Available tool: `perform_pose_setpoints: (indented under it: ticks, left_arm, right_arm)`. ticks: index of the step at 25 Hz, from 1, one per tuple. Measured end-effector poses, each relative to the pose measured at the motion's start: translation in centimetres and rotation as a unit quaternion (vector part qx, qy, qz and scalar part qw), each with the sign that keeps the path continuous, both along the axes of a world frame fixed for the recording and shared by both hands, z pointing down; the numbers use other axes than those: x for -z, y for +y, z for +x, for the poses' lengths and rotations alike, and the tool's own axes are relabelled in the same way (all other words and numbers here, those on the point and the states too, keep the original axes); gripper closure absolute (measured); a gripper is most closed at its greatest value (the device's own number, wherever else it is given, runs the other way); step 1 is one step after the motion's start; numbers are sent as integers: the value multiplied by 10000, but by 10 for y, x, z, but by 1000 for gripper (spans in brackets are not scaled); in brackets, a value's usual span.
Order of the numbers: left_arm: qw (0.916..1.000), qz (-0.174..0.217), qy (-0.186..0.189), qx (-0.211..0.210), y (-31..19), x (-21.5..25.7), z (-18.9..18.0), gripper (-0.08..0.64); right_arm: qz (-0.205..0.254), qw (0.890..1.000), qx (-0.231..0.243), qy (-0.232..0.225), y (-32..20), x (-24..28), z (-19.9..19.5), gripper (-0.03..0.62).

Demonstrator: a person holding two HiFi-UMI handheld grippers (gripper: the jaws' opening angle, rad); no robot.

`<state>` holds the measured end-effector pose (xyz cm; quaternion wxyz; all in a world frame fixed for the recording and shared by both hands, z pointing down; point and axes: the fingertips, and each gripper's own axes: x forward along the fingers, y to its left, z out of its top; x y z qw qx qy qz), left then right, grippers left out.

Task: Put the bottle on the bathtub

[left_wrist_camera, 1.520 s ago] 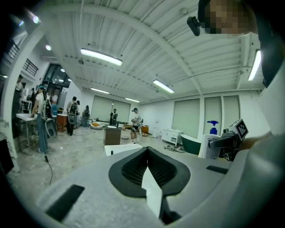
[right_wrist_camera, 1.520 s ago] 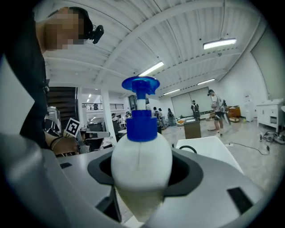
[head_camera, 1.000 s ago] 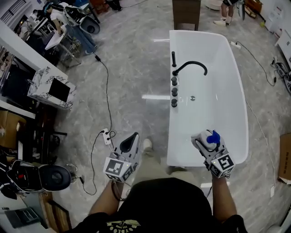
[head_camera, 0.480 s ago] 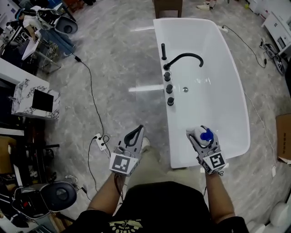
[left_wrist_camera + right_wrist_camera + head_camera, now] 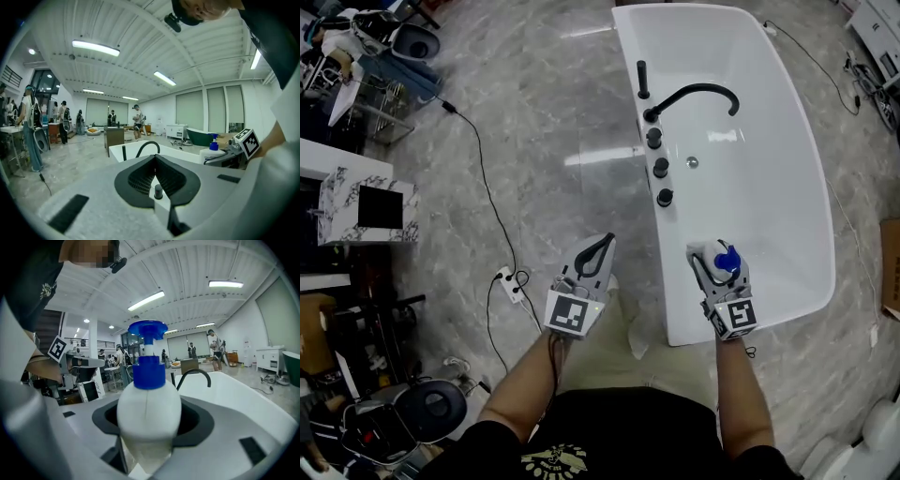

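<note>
I've stepped closer, so my right gripper (image 5: 713,265), pinching the upright bottle (image 5: 148,408), hangs over the bathtub's (image 5: 787,141) near end, left gripper (image 5: 598,251) pressed together empty outside it; I'd seat the base flat on the rim before letting go.

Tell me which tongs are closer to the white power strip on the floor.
Left. The left tongs hang shut over the floor, just right of the power strip in the head view. The right tongs, holding the bottle, are farther off over the bathtub's near end.
</note>
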<state>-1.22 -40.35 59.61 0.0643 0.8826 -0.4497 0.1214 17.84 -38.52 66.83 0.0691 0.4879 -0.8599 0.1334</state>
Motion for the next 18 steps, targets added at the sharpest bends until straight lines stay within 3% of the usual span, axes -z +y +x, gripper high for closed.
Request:
perform_pose_setpoints:
  ticks: [9,18]
  left_arm:
    - [9995,-179,-96,237,-27,-80,-4,551]
    - [9996,-255,-52,129,-42,-135,4,551]
  right_arm:
    - [-348,9989,187,259,-29,-93,-30,325]
    - [-499,9979,190,360,-68,-149,-50,325]
